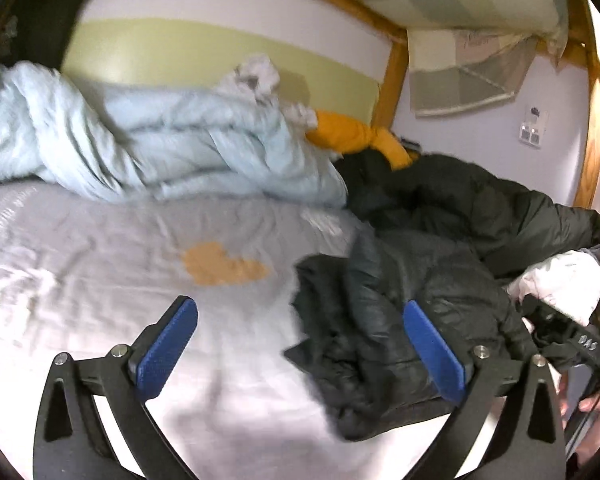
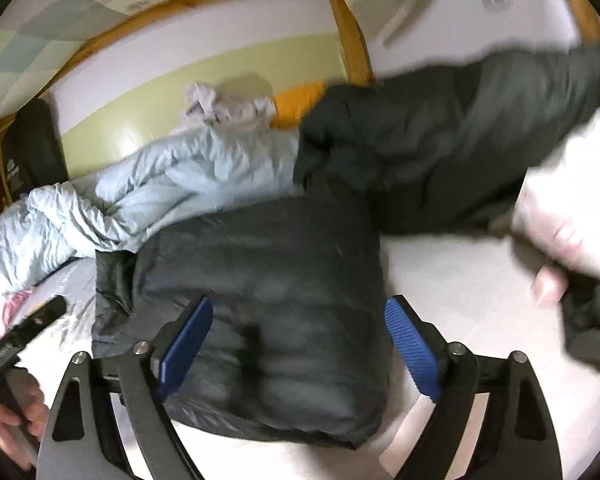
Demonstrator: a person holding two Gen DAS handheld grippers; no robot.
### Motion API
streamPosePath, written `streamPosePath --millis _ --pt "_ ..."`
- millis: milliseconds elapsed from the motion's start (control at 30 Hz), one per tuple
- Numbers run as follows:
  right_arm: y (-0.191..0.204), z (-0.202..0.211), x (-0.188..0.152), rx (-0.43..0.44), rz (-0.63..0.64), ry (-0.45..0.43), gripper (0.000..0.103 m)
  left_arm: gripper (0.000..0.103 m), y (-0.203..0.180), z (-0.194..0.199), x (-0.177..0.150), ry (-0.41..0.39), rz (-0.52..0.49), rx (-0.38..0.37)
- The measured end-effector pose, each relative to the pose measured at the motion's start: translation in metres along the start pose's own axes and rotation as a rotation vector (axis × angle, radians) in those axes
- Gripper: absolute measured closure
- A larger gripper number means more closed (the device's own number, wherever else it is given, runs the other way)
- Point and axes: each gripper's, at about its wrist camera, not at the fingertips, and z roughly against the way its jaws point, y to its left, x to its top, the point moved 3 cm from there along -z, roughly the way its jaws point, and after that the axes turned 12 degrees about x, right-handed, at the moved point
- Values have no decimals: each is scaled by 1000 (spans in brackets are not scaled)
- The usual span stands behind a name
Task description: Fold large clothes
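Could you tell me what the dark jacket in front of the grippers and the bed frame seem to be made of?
Dark jacket: probably a padded nylon-type shell, judging by its faint sheen and puffy quilted sections. Bed frame: looks like varnished wood, warm orange-brown and smooth; the grain is too blurred to confirm.

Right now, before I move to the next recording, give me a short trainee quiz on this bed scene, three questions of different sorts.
1. True or false: the right gripper is clamped on the dark puffer jacket.
2. Multiple choice: what lies against the wall behind the dark jacket? A) a light blue jacket B) a red towel C) a striped rug
3. Fill in: beyond the light blue jacket, next to it, lies a garment coloured ____.

Key
1. False: its jaws stand wide open over the jacket, the pads not pressing on it.
2. A
3. orange
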Motion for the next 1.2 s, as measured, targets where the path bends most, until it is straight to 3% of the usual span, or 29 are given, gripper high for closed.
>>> streamPosePath --millis 67,133,267,367,467,667,833,1000,1200 --pt "17 15 3 3 40 -57 0 0 13 18 -2 -49 -28 39" --pt "36 29 4 28 62 -109 0 0 25 32 -5 -85 -44 76" --pt "78 45 -9 63 112 -125 0 0 46 57 -20 -121 -76 110" --pt "100 48 -29 86 102 -106 0 0 54 71 -35 -133 -113 139" --pt "115 39 -52 109 75 -25 0 0 65 76 -53 -107 -112 155" --pt "128 35 -84 50 54 -12 0 0 93 88 -81 -78 -89 192" --pt "133 33 -105 21 49 -18 0 0 106 98 -83 -101 -48 191" --pt "141 33 -117 0 142 -76 0 0 99 104 -88 -141 -89 206" --pt "139 27 -123 2 127 -96 0 0 86 102 -93 -149 -166 233"
